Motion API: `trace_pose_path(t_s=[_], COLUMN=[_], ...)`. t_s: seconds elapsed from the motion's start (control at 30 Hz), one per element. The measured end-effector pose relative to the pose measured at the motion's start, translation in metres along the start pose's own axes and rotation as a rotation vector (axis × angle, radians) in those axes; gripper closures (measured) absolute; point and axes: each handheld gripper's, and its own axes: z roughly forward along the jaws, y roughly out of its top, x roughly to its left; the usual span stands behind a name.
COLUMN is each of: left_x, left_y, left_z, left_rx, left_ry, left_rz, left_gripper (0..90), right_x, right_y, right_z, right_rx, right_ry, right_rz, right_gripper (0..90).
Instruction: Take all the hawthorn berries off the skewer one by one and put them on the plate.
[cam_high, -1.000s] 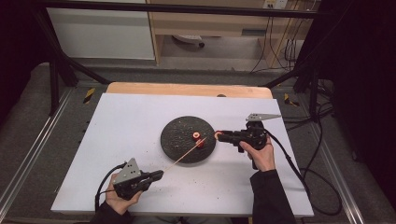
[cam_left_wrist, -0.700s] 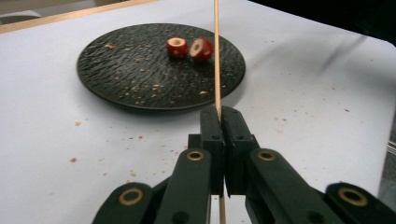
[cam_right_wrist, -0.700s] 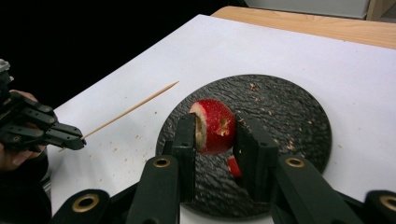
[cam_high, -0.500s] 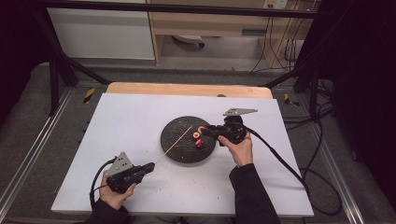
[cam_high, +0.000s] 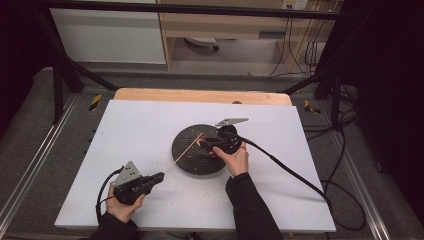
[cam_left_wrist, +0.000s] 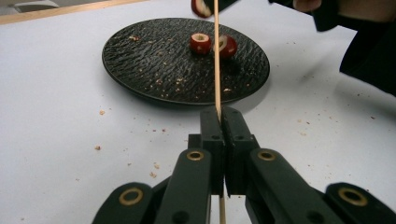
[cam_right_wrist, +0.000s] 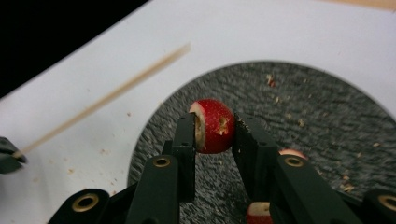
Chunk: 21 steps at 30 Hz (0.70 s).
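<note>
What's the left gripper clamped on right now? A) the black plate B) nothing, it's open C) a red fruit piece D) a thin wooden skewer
D: in the left gripper view the left gripper is shut on the wooden skewer, which runs out over the black plate.

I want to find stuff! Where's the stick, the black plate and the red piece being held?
stick (cam_left_wrist: 216, 56), left gripper view, mid-shaft.
black plate (cam_left_wrist: 140, 56), left gripper view, bare textured top.
red piece (cam_right_wrist: 215, 126), right gripper view, red skin.

red fruit piece (cam_right_wrist: 212, 126) above black plate (cam_high: 187, 147), skewer (cam_left_wrist: 216, 56) slanted
</note>
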Motion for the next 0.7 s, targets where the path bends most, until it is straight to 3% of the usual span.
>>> trace_pose_path(t_s=[0.2, 0.37, 0.5, 0.7], left_x=[0.001, 0.001, 0.001, 0.001], left_y=[0.000, 0.000, 0.000, 0.000], left_z=[0.000, 0.000, 0.001, 0.001], left_rx=[0.004, 0.006, 0.006, 0.007], left_ry=[0.010, 0.012, 0.013, 0.019], left_rz=[-0.005, -0.008, -0.010, -0.017], left_gripper=[88.1, 88.1, 88.1, 88.1], right_x=[0.001, 0.002, 0.005, 0.006], right_y=[-0.019, -0.024, -0.021, -0.021], right_z=[0.023, 0.028, 0.018, -0.017], right_rx=[0.089, 0.116, 0.093, 0.021], right_ry=[-0.021, -0.018, -0.018, -0.029], right_rz=[-0.047, -0.065, -0.082, -0.077], right_gripper=[71.0, 66.0, 60.6, 43.7])
